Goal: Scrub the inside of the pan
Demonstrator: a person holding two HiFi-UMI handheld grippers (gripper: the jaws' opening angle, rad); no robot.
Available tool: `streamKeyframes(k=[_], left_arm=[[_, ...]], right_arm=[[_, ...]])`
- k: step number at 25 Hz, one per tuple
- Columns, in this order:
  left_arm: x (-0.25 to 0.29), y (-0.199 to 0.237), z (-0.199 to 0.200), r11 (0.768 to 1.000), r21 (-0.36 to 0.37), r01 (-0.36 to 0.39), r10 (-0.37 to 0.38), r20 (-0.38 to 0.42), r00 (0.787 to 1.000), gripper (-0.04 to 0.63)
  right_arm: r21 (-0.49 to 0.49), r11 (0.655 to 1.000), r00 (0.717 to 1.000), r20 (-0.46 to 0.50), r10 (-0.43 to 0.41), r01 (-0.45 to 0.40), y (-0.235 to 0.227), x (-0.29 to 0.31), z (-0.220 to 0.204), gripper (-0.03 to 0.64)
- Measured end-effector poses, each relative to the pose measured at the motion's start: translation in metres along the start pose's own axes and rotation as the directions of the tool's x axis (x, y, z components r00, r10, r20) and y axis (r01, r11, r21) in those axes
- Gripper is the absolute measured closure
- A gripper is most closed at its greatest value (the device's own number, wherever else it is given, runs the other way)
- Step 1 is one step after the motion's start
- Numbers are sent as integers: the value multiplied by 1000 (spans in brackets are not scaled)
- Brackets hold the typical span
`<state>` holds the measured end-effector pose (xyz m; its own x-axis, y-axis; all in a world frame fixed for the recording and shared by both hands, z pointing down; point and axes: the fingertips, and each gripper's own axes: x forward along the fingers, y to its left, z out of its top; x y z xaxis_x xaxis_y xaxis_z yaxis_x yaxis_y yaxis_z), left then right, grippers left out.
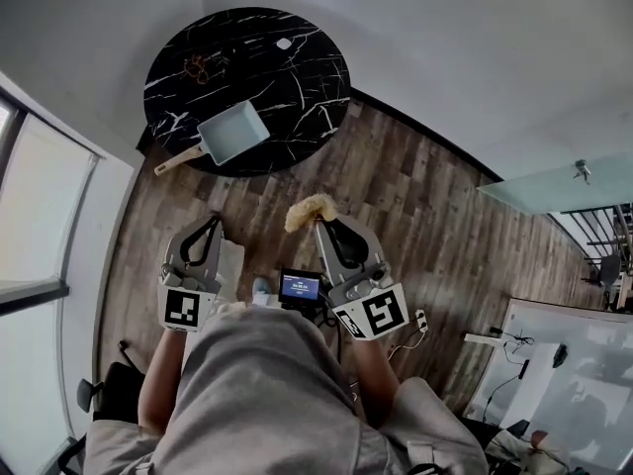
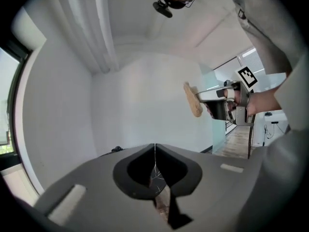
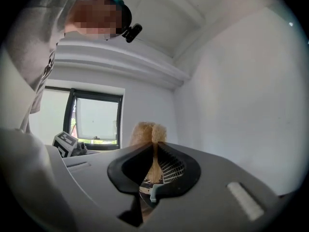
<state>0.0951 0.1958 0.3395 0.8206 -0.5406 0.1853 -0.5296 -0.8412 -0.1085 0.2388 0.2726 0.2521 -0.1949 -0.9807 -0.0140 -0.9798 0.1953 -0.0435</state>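
Though the pan (image 1: 232, 132) sits on the round table (image 1: 297, 77), both grippers hang well short of it, over the floor (image 1: 415, 196). Its handle (image 1: 178, 159) runs out toward the left gripper (image 1: 211, 222), the nearer one, whose jaws are clenched on nothing. Further from the pan, the right gripper (image 1: 318, 226) pinches a tan scrubber (image 1: 311, 210) (fluffy end toward the pan). Beyond the pan lie a reddish tangle (image 1: 198, 65) and a white scrap (image 1: 284, 44), neither in the way.

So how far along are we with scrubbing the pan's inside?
The right gripper is shut on the tan scrubber, so the tool is in hand. The left gripper is shut and empty. Both are over the floor, well short of the pan on the black marble table. Nothing holds the pan; whether its inside was scrubbed I cannot tell.
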Motion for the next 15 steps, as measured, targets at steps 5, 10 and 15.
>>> streamKeyframes(k=[5, 10, 15], left_arm=[[-31, -31, 18, 999, 39, -33, 32, 20, 999, 592], [-47, -45, 15, 999, 41, -23, 23, 17, 1000, 594], [-54, -34, 29, 999, 47, -19, 16, 67, 998, 594]], right_arm=[[-57, 998, 1000, 2, -10, 10, 13, -30, -14, 577], [-58, 998, 1000, -2, -26, 26, 29, -44, -25, 578], [-87, 994, 998, 26, -65, 67, 45, -42, -15, 580]])
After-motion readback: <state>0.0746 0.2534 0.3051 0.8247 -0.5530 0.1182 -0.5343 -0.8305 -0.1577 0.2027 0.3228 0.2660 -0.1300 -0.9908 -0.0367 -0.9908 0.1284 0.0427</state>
